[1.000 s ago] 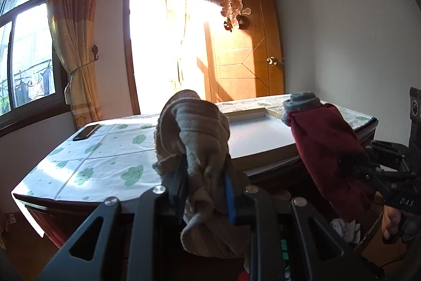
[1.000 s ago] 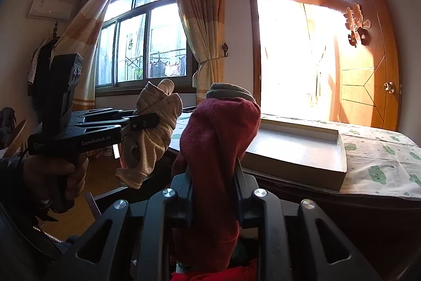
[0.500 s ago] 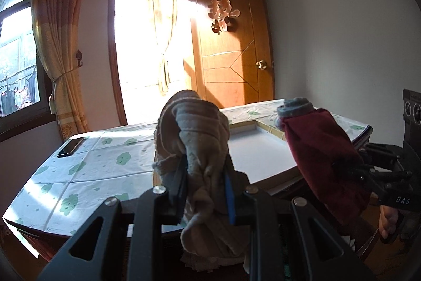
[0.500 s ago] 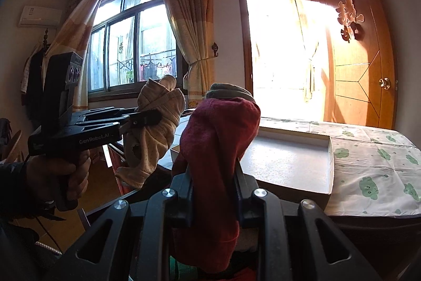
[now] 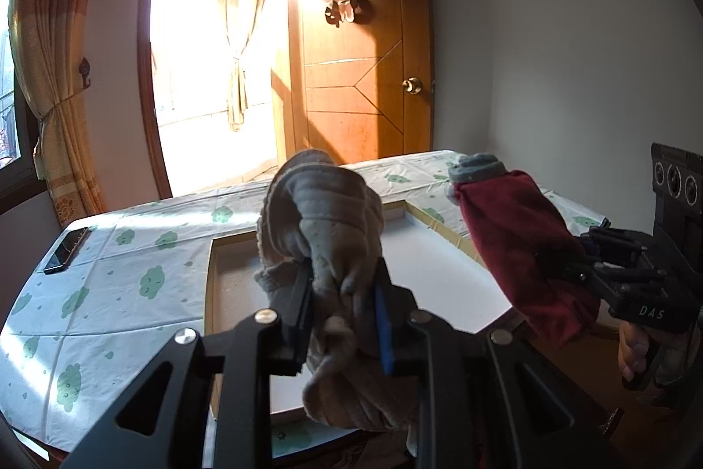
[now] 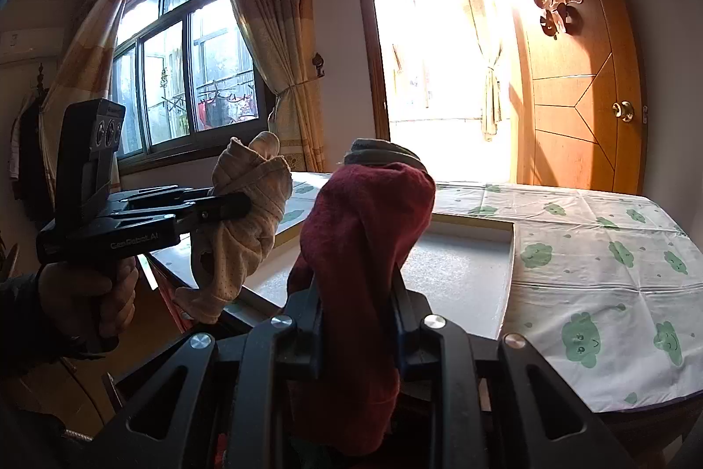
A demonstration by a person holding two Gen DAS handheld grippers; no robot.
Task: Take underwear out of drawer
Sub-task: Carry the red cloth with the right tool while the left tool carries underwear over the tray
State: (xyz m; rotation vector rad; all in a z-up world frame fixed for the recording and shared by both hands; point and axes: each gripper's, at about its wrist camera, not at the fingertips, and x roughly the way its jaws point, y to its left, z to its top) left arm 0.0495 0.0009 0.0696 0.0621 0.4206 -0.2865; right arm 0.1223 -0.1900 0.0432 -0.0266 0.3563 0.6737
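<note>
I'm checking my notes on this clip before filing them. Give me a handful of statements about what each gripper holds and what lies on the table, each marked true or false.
1. The left gripper is shut on a beige garment. True.
2. The right gripper is open and holds nothing. False: it is shut on a dark red garment.
3. A shallow white tray lies on the table. True.
4. Both garments lie flat in the tray. False: both are held up in the air.
5. A phone lies on the table, apart from the tray. True.
</note>
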